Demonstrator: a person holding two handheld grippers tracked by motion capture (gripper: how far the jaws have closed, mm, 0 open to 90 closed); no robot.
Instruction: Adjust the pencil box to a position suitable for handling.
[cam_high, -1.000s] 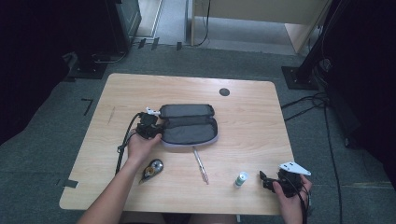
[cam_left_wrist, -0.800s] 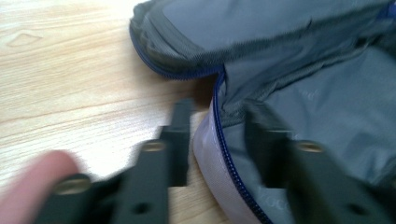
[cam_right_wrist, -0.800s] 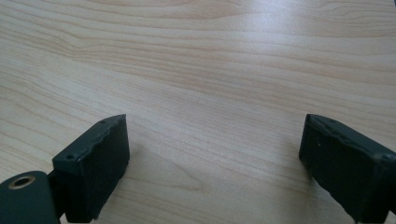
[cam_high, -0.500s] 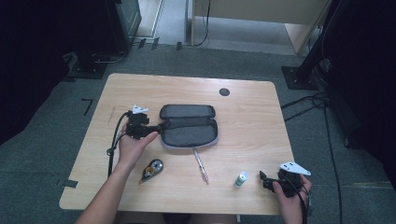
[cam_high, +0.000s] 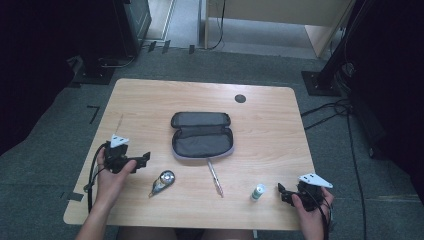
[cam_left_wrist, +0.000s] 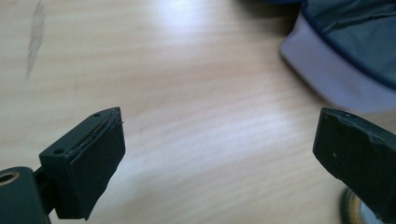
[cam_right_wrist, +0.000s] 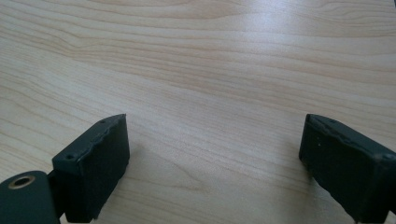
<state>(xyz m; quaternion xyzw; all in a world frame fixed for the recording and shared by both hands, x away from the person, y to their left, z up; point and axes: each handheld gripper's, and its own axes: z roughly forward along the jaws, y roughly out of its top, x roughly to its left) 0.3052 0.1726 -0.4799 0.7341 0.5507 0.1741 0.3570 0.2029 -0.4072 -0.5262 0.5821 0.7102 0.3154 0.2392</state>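
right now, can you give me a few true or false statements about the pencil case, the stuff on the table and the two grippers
1. The pencil case lies open on the table. True.
2. The left gripper is clamped on the case's edge. False: its jaws have just been opening, nothing is between them, and it sits apart from the case.
3. The pen is inside the case. False: it lies on the table, its far end at the case's near edge.
4. The right gripper has open jaws over bare wood. True.
5. The small white bottle lies left of the pen. False: it is to the right of the pen, near the right gripper.
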